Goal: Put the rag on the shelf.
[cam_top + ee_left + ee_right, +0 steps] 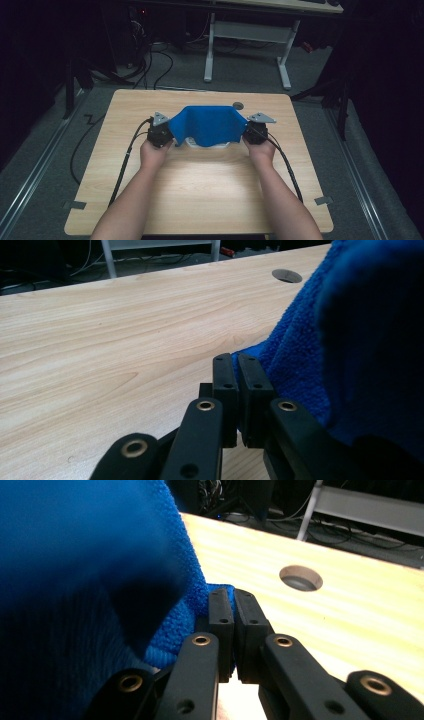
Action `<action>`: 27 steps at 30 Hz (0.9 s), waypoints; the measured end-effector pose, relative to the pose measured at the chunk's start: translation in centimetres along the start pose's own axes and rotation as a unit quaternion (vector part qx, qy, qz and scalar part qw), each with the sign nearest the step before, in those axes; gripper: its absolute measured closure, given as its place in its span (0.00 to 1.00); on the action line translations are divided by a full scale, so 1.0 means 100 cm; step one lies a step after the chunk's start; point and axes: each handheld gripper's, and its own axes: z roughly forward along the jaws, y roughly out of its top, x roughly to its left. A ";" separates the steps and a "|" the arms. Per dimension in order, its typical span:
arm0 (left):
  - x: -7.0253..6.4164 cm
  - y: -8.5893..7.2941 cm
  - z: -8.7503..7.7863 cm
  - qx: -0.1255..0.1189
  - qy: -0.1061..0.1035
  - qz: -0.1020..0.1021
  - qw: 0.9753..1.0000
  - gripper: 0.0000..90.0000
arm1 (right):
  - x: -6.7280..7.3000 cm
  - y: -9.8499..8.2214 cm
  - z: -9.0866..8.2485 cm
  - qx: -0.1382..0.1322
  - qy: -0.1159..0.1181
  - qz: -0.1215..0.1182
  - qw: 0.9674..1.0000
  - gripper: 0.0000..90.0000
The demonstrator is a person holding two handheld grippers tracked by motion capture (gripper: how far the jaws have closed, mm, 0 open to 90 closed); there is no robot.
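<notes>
The blue cloth (207, 125) hung stretched over the middle of the bench (200, 200), draped above a white object (192, 144). The left claw (167, 134) and right claw (248, 132) each pinched one corner.

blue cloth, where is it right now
In the high view the blue cloth hangs stretched between the left gripper and right gripper, near the table's far edge.

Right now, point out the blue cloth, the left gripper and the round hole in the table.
blue cloth (207, 125): high view, middle of the spread fabric.
left gripper (236, 365): left gripper view, between its shut jaw tips.
round hole (300, 577): right gripper view, centre of the opening.
</notes>
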 end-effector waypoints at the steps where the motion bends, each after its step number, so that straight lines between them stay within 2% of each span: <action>1: 0.000 -0.001 0.000 0.001 0.000 0.000 1.000 0.97 | 0.000 -0.001 0.001 0.004 0.000 0.001 1.000 0.98; 5: 0.001 -0.002 0.000 0.000 0.001 -0.004 1.000 0.97 | 0.001 -0.004 0.003 0.009 0.002 0.003 1.000 0.98; 7: 0.002 -0.003 -0.001 -0.004 0.005 -0.006 1.000 0.92 | 0.001 -0.004 0.004 0.010 0.004 0.005 1.000 0.94; 8: 0.003 -0.002 -0.002 -0.002 0.008 -0.010 1.000 0.89 | 0.001 -0.004 0.003 0.009 0.001 0.004 1.000 0.90; 15: 0.006 0.000 -0.006 -0.003 0.020 -0.019 1.000 0.81 | -0.002 -0.001 0.000 0.007 -0.003 0.004 1.000 0.86; 27: 0.018 0.005 -0.024 -0.015 0.035 -0.029 0.999 0.74 | -0.015 0.009 -0.015 -0.001 -0.020 -0.001 1.000 0.79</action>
